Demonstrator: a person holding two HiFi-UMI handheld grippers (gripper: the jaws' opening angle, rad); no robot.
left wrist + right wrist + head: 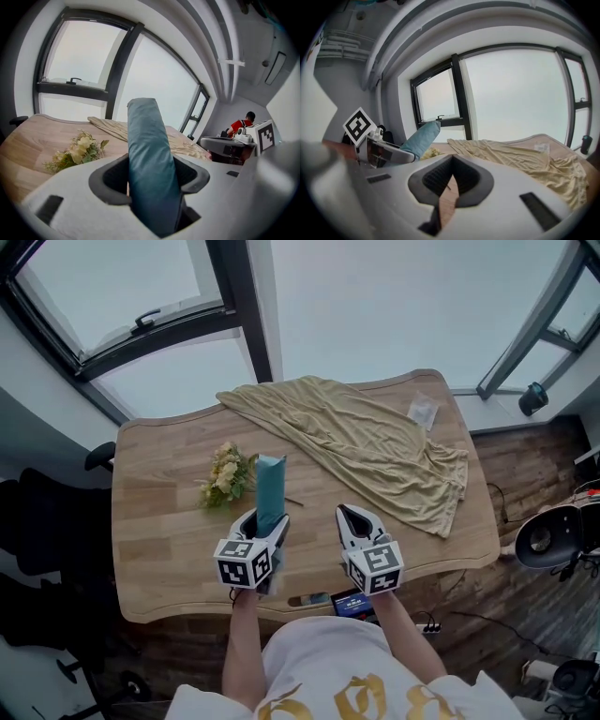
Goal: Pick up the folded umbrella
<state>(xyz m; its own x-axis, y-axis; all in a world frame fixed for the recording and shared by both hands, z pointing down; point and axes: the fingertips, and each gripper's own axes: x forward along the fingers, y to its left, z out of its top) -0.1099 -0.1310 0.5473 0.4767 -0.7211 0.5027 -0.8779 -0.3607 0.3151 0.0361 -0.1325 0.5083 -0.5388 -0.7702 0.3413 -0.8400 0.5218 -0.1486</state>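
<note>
Left gripper view is giving you the clearest read: your left gripper (pixel 151 177) is clamping the teal fabric-sleeved folded umbrella (pixel 146 140), both dark pads pressing in on its sides, and the bundle is filling the whole gap between them. A good length of it is poking up and forward past the jaws, against the window. Its other end is hiding under the gripper body, so you can't tell how much is hanging behind. From the head view it is looking clear of the light wooden table (pixel 159 521), out over the near half.

Your right gripper (pixel 453 161) is sitting just beside the left one with its jaw tips meeting and nothing caught between them, only bare tabletop showing below.

On handling, this is looking like a light, compact thing: soft sleeve and canopy folds outside, most likely a stiff shaft and ribs inside. That cloth is probably slick, so the risk is the umbrella sliding lengthwise through the pads or swinging under its own overhang. Your best hold is around the thick middle of the bundle, squeezing across the width, as you're doing now. Firm pressure should be fine, since the fabric is giving before anything brittle does.

Further out, the small bunch of pale yellow artificial flowers (pixel 225 476) is lying just left of the umbrella's tip, and the crumpled olive-beige cloth (pixel 375 446) is spreading across the far right of the table.
</note>
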